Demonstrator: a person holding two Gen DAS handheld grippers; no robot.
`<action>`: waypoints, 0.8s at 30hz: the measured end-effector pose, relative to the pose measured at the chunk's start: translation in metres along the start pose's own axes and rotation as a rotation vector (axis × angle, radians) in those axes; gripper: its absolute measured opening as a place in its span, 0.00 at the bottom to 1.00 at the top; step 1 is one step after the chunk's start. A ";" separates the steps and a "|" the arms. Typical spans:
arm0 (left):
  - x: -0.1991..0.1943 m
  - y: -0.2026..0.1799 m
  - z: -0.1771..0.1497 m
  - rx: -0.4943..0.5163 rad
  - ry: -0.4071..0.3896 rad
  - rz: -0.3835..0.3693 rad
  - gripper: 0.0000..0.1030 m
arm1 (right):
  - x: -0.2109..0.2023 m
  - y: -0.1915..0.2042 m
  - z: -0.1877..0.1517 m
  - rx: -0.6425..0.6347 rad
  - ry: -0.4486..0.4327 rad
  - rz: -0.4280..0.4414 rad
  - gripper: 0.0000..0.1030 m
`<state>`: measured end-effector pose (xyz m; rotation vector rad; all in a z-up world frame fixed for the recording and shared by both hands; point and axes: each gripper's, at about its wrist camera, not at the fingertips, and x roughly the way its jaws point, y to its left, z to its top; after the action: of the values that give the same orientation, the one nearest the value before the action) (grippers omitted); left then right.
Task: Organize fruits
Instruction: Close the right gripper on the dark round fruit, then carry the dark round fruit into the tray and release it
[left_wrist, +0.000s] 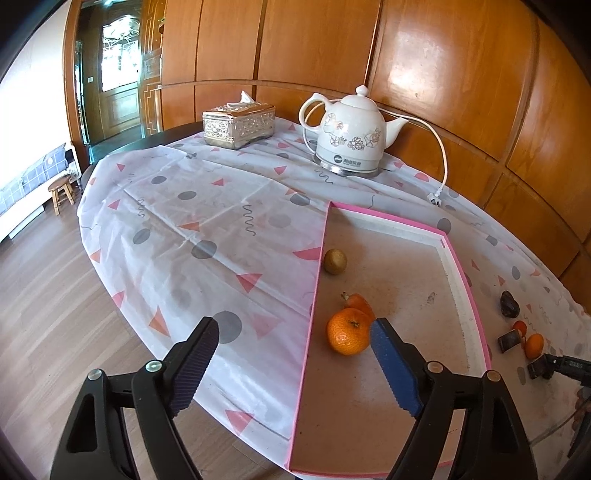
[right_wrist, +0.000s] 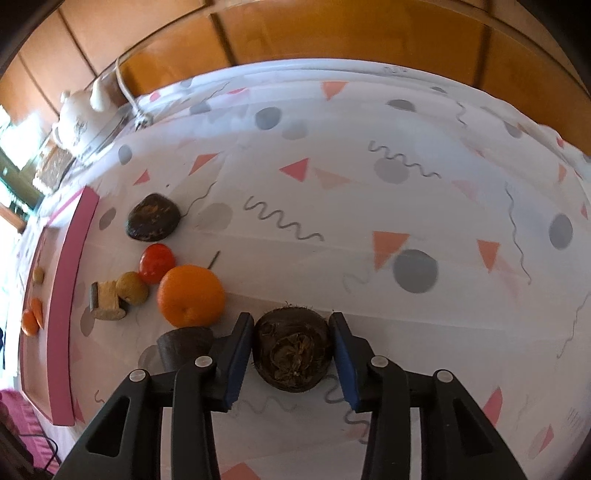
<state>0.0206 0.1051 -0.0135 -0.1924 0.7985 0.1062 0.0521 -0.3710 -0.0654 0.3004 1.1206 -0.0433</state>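
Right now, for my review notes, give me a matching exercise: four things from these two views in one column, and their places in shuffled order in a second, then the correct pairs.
Things
1. kiwi
2. dark round fruit
3. white kettle
4. red tomato

Places
A. on the cloth at the far edge, by the wooden wall
B. between the right gripper's fingers
C. inside the pink tray
D. on the cloth outside the tray, beside an orange

Pairs: 1-C, 2-B, 3-A, 4-D
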 end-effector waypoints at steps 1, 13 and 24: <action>-0.001 0.000 0.000 -0.001 -0.003 0.002 0.83 | -0.001 -0.003 -0.001 0.013 -0.006 -0.002 0.41; -0.006 -0.003 -0.001 0.008 -0.018 0.001 0.83 | -0.029 -0.022 -0.018 0.125 -0.079 -0.016 0.41; -0.005 -0.002 -0.003 -0.002 -0.016 -0.007 0.85 | -0.065 0.045 -0.022 -0.046 -0.138 0.127 0.41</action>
<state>0.0153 0.1026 -0.0119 -0.1956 0.7817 0.1014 0.0123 -0.3299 -0.0072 0.3225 0.9626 0.0733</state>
